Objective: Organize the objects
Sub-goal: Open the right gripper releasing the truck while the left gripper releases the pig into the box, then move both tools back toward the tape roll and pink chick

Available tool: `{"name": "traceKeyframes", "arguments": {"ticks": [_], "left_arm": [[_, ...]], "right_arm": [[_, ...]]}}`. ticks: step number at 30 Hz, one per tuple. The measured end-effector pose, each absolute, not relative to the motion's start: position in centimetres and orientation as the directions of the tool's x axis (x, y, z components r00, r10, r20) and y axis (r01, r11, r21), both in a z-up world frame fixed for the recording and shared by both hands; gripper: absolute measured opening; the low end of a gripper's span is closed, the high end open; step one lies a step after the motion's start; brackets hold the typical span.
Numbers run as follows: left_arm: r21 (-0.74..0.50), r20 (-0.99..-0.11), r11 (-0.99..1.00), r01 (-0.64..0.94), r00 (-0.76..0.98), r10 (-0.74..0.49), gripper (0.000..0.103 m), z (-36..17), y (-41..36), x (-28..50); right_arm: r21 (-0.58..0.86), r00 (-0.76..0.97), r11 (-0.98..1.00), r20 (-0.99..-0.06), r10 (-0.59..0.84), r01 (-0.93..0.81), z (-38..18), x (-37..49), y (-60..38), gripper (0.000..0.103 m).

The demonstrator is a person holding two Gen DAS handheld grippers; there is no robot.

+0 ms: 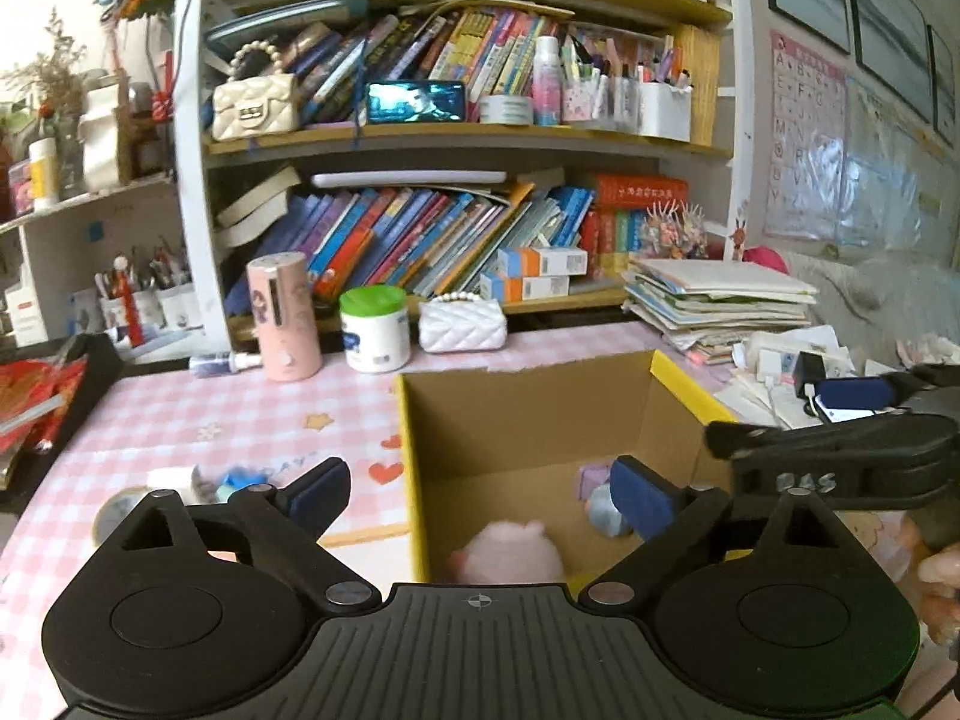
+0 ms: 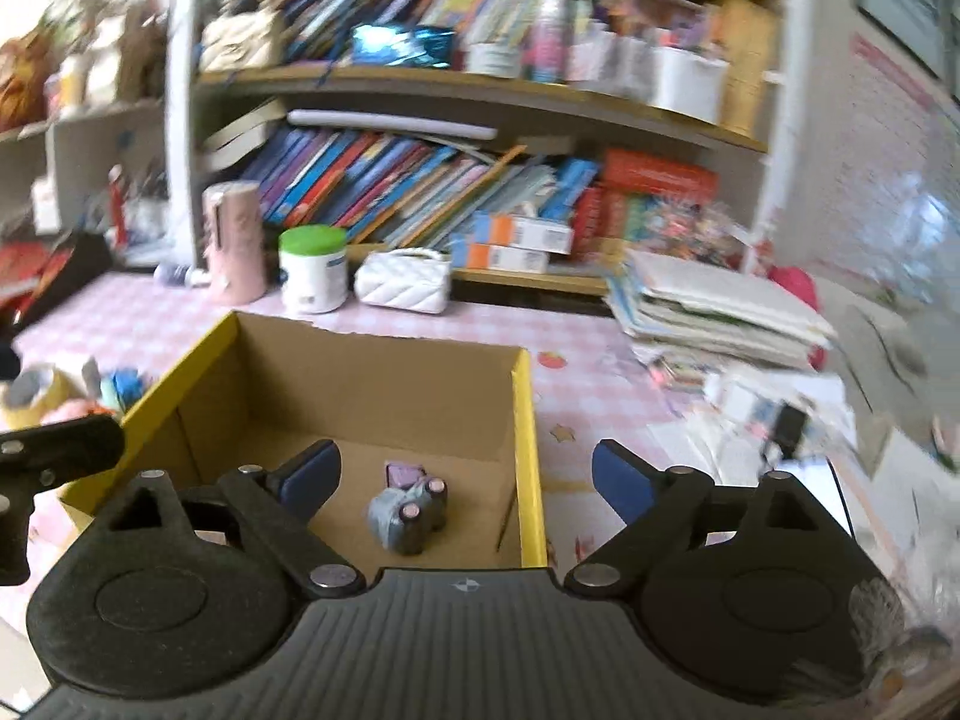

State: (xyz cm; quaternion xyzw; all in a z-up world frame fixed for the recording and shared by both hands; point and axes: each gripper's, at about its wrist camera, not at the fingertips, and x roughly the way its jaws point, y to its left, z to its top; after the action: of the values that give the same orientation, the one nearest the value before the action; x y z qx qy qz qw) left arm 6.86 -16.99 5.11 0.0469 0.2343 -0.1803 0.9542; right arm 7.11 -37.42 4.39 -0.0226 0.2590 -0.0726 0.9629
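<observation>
An open cardboard box (image 1: 414, 438) with yellow edges stands on the pink checked table; it also shows in the right wrist view (image 2: 528, 414). Inside lie a pink plush toy (image 1: 510, 552) and a grey toy car (image 2: 408, 513) next to a small purple piece (image 2: 403, 473). My left gripper (image 1: 480, 495) is open and empty over the box's left wall. My right gripper (image 2: 468, 474) is open and empty above the box's right part; it also shows at the right of the left wrist view (image 1: 840, 462). Small toys (image 1: 231, 480) and a tape roll (image 1: 117, 516) lie left of the box.
Behind the box stand a pink cylinder (image 1: 282, 318), a green-lidded white jar (image 1: 375, 330) and a white quilted purse (image 1: 462, 324) before a crowded bookshelf. A paper stack (image 1: 714, 300) and loose clutter lie at the right. A black tray with red items (image 1: 48, 402) sits left.
</observation>
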Motion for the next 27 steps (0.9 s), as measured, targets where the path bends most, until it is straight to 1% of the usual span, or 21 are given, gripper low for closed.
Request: {"name": "traceKeyframes", "arguments": {"ticks": [4,6,10,12,17,27], "left_arm": [[0.005,-0.478,0.925,0.379,0.813,-0.331,0.096,4.3,-15.1,5.1],[0.008,-0.492,0.925,0.380,0.807,-0.327,0.096,3.9,-14.1,4.5],[0.041,-0.549,0.934,0.354,0.789,-0.275,0.096,2.9,-12.2,3.7],[0.045,-0.558,0.936,0.348,0.786,-0.266,0.096,2.5,-11.1,3.3],[0.027,-0.619,0.943,0.333,0.746,-0.245,0.096,1.4,-8.0,2.6],[0.041,-0.688,0.954,0.297,0.701,-0.188,0.096,-0.3,-2.2,1.2]], "right_arm": [[-0.045,0.841,0.975,-0.498,-0.210,0.217,3.9,4.2,-36.1,0.092],[-0.031,0.825,0.968,-0.516,-0.230,0.250,3.3,3.2,-35.1,0.094],[-0.047,0.791,0.966,-0.565,-0.235,0.254,2.3,2.2,-32.6,0.094],[-0.046,0.775,0.967,-0.589,-0.229,0.251,1.8,1.6,-31.2,0.095],[-0.047,0.733,0.975,-0.652,-0.194,0.216,0.1,0.3,-27.4,0.095],[-0.041,0.698,0.989,-0.704,-0.130,0.143,-1.6,-0.5,-20.4,0.096]]}}
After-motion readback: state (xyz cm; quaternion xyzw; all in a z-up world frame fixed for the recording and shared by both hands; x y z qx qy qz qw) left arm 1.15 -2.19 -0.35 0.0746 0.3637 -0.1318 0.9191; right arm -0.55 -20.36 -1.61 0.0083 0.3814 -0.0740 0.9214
